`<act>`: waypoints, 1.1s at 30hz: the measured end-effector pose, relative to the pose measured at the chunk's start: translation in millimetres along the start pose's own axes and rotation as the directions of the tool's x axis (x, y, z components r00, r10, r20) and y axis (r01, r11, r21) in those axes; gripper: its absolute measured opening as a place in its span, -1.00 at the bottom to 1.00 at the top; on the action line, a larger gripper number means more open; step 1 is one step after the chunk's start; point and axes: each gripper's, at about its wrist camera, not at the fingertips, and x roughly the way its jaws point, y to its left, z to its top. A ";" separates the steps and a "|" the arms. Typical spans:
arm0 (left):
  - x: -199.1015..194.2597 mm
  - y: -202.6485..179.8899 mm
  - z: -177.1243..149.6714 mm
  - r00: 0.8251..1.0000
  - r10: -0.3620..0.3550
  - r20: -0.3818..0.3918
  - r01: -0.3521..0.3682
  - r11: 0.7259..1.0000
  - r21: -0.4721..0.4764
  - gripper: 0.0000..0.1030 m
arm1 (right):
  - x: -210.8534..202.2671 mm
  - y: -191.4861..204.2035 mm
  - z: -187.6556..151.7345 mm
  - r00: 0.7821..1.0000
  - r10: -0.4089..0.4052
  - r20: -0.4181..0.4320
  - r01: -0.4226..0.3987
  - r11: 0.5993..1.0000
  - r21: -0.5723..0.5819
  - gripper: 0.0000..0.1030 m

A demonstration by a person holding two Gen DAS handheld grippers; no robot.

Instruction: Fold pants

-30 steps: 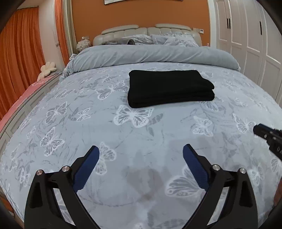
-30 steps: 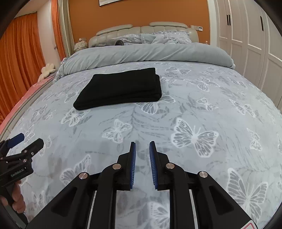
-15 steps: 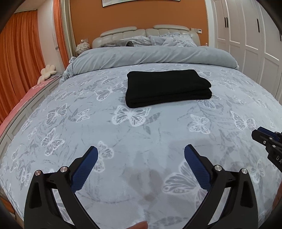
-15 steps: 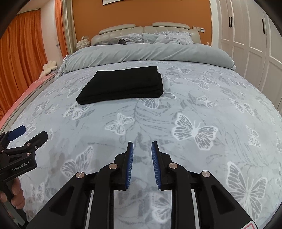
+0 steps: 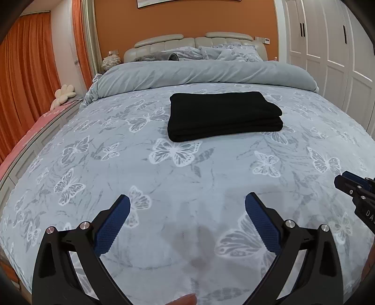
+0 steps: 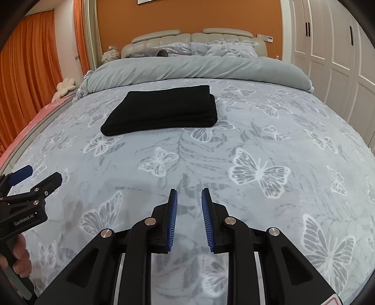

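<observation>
Bed (image 5: 187,187): both hand-held grippers angled down, empty, pants (image 5: 222,116) folded

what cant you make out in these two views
- black folded pants: solid black in both views, so seams, waistband and the number of layers cannot be told.
- right gripper in the left wrist view: cut off by the right edge, only its tips show.
- picture on the orange wall: cut off by the top edge in both views.
- pale item beside the headboard: too small to identify.

Both wrist views face the bed (image 5: 187,178) headward.
</observation>
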 end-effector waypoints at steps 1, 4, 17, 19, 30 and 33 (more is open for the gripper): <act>-0.3 -0.1 -0.3 1.000 0.001 0.002 -0.001 1.000 -0.001 0.87 | 0.3 -0.2 0.0 1.000 0.001 -0.002 -0.001 1.000 -0.001 -0.57; -0.6 0.8 -0.4 1.000 -0.012 0.002 0.012 1.000 -0.010 0.89 | -0.1 0.4 -0.1 1.000 0.000 -0.001 0.000 1.000 0.000 -0.57; 1.2 -2.9 -2.4 0.999 -0.045 -0.018 0.045 0.999 -0.007 0.90 | -0.5 1.6 -0.5 1.000 -0.001 -0.002 0.001 1.000 0.000 -0.57; 1.2 -3.6 -2.5 0.999 -0.041 -0.017 0.041 0.999 -0.002 0.90 | -0.2 1.0 -0.7 1.000 0.001 -0.002 -0.001 1.000 -0.003 -0.57; 2.2 -2.7 -2.7 0.999 -0.036 -0.021 0.036 0.999 -0.006 0.90 | -0.5 1.6 -2.2 1.000 -0.001 -0.002 0.001 1.000 -0.005 -0.57; 2.1 -3.6 -2.9 0.999 -0.035 -0.020 0.035 0.999 -0.002 0.90 | -0.4 2.1 -1.5 1.000 -0.001 -0.004 0.001 1.000 -0.004 -0.57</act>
